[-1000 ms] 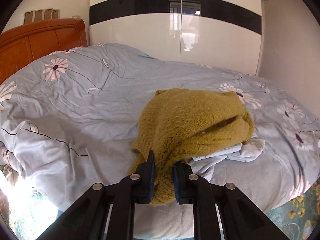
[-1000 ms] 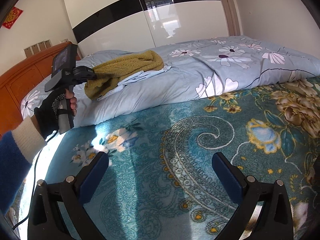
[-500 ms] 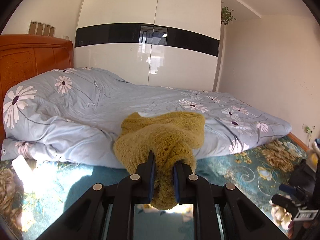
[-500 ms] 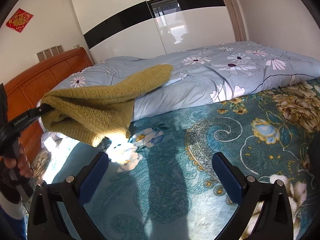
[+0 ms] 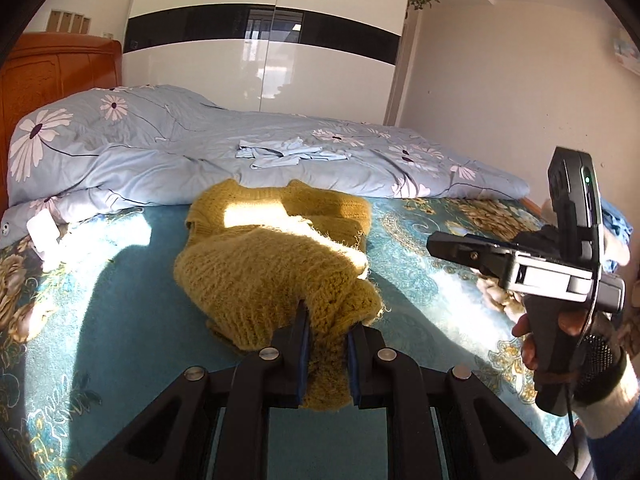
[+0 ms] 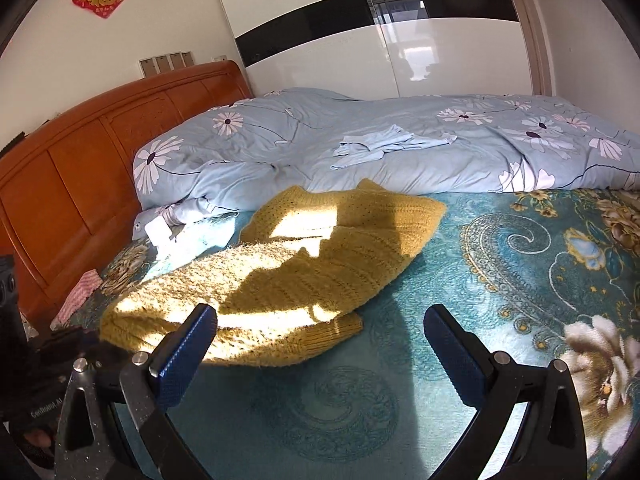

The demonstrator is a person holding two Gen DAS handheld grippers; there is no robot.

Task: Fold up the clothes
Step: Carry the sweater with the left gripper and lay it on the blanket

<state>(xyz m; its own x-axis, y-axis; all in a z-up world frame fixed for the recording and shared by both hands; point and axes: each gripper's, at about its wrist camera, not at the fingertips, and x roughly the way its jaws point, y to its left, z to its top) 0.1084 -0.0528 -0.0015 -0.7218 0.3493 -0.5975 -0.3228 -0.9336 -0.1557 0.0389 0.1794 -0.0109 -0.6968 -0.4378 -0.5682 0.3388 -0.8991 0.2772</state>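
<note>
A mustard-yellow knitted sweater (image 5: 272, 256) lies bunched on the teal floral bedspread (image 5: 120, 320); it also shows in the right wrist view (image 6: 304, 276). My left gripper (image 5: 326, 320) is shut on the sweater's near edge, which hangs between its blue pads. My right gripper (image 6: 320, 320) is open and empty, just in front of the sweater's near edge. From the left wrist view the right gripper shows side-on at the right, its fingertips hidden. A light blue garment (image 5: 288, 154) lies crumpled on the duvet behind, also in the right wrist view (image 6: 388, 144).
A pale blue flowered duvet (image 5: 140, 152) is heaped along the back of the bed. An orange wooden headboard (image 6: 80, 168) stands at the left. A white and black wardrobe (image 5: 260, 68) is behind the bed. A small pink-striped cloth (image 6: 80, 296) lies near the headboard.
My left gripper has pulled the sweater off the duvet pile and down onto the teal bedspread. The light blue garment stayed behind on the duvet. My right gripper has moved closer to the sweater.
</note>
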